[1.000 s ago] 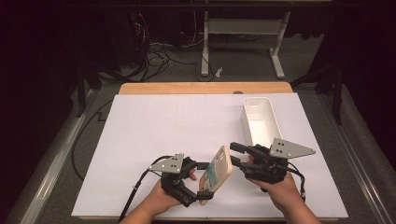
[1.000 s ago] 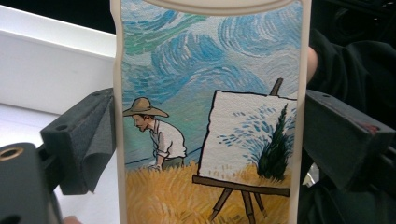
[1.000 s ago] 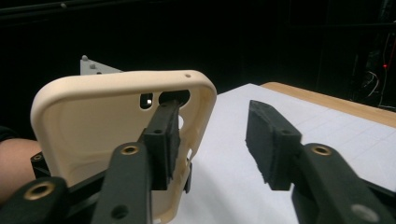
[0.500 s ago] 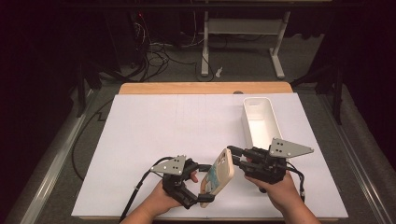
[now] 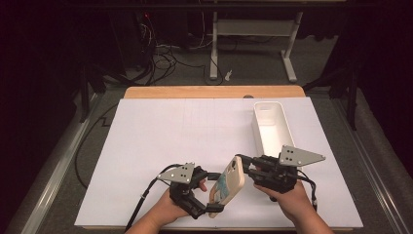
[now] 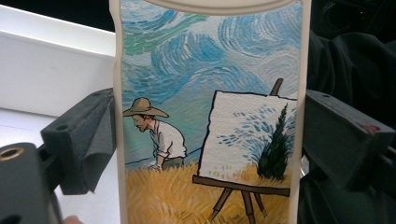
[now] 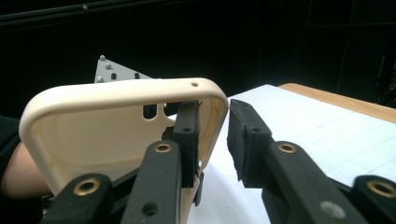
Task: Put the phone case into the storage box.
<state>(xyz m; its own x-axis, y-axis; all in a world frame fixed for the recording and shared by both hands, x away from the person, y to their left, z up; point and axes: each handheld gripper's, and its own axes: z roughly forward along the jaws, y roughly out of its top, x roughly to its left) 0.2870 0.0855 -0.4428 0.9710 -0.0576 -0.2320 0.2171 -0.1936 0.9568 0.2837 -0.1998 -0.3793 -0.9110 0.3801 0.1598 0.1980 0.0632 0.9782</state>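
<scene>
A cream phone case (image 5: 228, 183) with a painted scene of a painter at an easel on its back is held up on edge near the table's front. My left gripper (image 5: 213, 191) is shut across its width, and in the left gripper view both pads (image 6: 100, 135) press the sides of the case (image 6: 187, 70). My right gripper (image 5: 243, 165) meets the case's upper end. Its jaws have just been closing, with one pad (image 7: 187, 135) inside the case (image 7: 107, 130) and the other against the outside of the rim.
A white oblong bin (image 5: 263, 105) stands at the right back of the white table cover (image 5: 185, 131). Behind the wooden table edge (image 5: 214, 91) are cables and desk legs on a dark floor.
The right gripper's jaws have narrowed onto the upper rim of the case. Both hands and the case have stayed where they were.
</scene>
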